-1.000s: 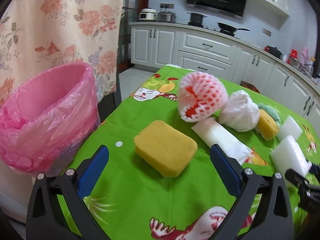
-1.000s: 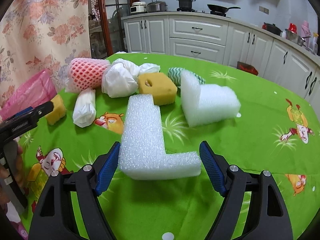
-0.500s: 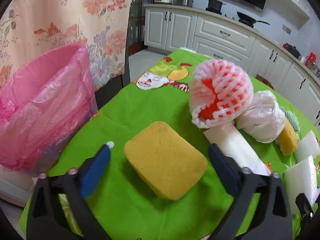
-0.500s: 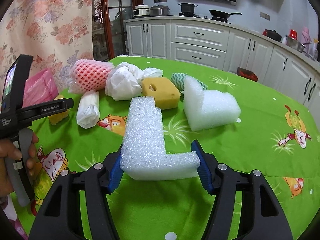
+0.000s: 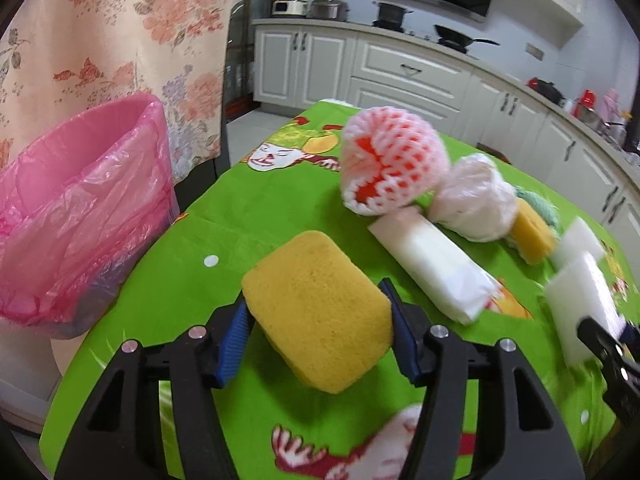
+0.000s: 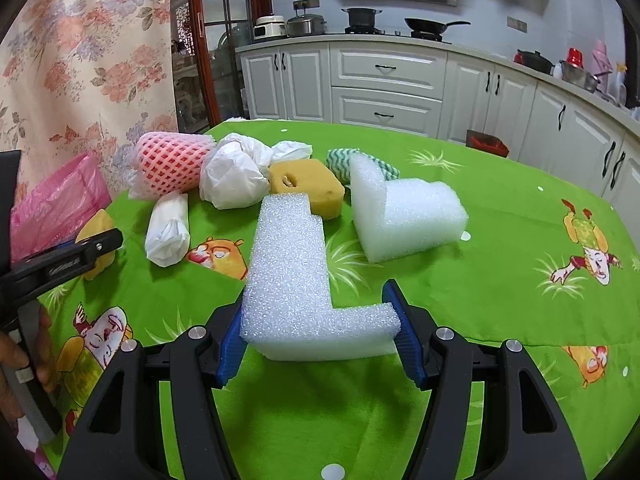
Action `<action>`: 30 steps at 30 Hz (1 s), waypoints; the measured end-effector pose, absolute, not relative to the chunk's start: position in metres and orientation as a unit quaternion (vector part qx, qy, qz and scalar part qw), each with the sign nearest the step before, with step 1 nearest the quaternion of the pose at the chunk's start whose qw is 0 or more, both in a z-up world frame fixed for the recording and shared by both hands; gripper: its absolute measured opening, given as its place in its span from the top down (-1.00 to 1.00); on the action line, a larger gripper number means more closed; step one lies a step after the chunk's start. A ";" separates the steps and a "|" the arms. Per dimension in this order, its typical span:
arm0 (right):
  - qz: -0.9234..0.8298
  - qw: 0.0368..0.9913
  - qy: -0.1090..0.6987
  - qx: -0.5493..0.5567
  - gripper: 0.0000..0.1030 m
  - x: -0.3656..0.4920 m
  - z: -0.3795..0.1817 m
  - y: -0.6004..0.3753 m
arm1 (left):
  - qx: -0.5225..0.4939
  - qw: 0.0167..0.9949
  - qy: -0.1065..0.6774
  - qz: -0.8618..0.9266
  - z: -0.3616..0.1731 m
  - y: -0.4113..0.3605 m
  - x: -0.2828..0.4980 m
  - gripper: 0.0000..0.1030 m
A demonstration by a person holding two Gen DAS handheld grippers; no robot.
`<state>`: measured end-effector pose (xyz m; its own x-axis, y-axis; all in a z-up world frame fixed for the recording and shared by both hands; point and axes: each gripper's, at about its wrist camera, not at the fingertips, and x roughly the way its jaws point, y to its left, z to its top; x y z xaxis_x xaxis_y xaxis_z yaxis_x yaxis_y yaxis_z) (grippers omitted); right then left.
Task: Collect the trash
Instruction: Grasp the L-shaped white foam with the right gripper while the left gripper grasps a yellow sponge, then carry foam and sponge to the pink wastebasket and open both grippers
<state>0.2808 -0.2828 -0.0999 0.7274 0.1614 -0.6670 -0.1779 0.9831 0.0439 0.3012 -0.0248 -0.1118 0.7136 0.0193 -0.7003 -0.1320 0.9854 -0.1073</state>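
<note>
On the green cartoon tablecloth (image 5: 248, 216), a yellow sponge (image 5: 316, 304) sits between the blue pads of my left gripper (image 5: 318, 336). The jaws are closing and both pads touch the sponge's sides. A bin lined with a pink bag (image 5: 72, 208) stands off the table's left edge, close by. In the right wrist view, my right gripper (image 6: 320, 332) is shut on the short leg of a white L-shaped foam piece (image 6: 288, 264) that lies on the cloth. The left gripper (image 6: 80, 256), held by a hand, shows at the left edge of that view.
More trash lies behind: a red-and-white foam net (image 5: 392, 164), a balled white bag (image 5: 476, 200), a white wrapped roll (image 5: 436, 268), a holed yellow sponge (image 6: 308, 188), a striped cloth (image 6: 340, 160) and a second foam corner (image 6: 404, 216). Kitchen cabinets line the back.
My left gripper moved forward around the yellow sponge and its jaws narrowed onto it. The right jaws closed from beside the L-shaped foam onto it, then held still.
</note>
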 end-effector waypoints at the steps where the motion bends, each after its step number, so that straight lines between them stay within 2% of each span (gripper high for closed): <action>1: 0.091 0.931 0.354 -0.015 -0.16 0.280 -0.099 -0.282 | -0.073 0.924 0.373 0.036 -0.111 -0.026 0.298 -0.13; 15: 0.105 0.931 0.350 -0.016 -0.16 0.243 -0.092 -0.256 | -0.016 0.943 0.330 -0.047 -0.100 -0.034 0.239 -0.13; 30: 0.154 0.928 0.337 -0.030 -0.16 0.225 -0.079 -0.205 | 0.032 0.958 0.280 -0.048 -0.085 -0.009 0.199 -0.13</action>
<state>0.2253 -0.2055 -0.0794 0.7246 0.2659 -0.6358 -0.3069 0.9506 0.0477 0.1993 -0.0094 -0.0851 0.8384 -0.0747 -0.5400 0.1100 0.9934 0.0334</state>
